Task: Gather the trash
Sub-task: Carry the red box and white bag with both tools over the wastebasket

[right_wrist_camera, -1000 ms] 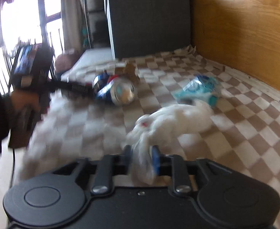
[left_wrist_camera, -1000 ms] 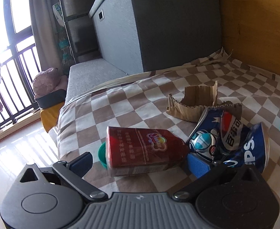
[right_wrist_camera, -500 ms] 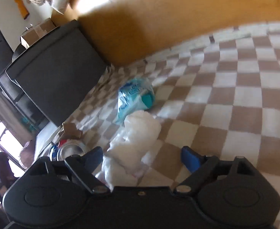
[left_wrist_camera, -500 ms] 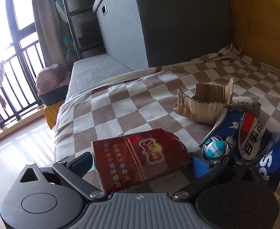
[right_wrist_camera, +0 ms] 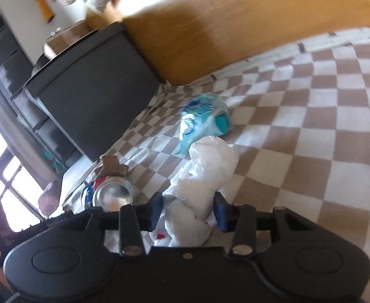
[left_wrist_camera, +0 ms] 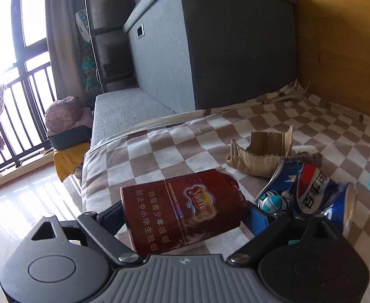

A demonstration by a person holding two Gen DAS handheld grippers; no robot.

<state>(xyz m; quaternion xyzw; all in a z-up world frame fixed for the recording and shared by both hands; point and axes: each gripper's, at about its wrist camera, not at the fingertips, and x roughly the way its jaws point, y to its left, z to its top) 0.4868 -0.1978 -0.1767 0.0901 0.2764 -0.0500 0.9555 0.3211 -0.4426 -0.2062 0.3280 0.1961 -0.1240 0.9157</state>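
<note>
Checkered blanket (left_wrist_camera: 185, 146): crushed red cigarette pack (left_wrist_camera: 185, 207), dented.

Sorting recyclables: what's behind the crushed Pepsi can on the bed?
Torn corrugated cardboard lies just behind the Pepsi can on the checkered sheet. The can hides the cardboard's near edge, so whether they touch is unclear.

Checkered bed (left_wrist_camera: 185, 149) bears crushed can (left_wrist_camera: 308, 197), cardboard (left_wrist_camera: 260, 156).

Checkered brown-and-white bedspread (left_wrist_camera: 185, 149) in the foreground, dark grey cabinet (left_wrist_camera: 210, 50) at the far end, wooden wall (left_wrist_camera: 341, 58) right. Left: bright window (left_wrist_camera: 5, 25) with railing, curtain (left_wrist_camera: 58, 38), glossy sunlit floor (left_wrist_camera: 21, 202).
</note>
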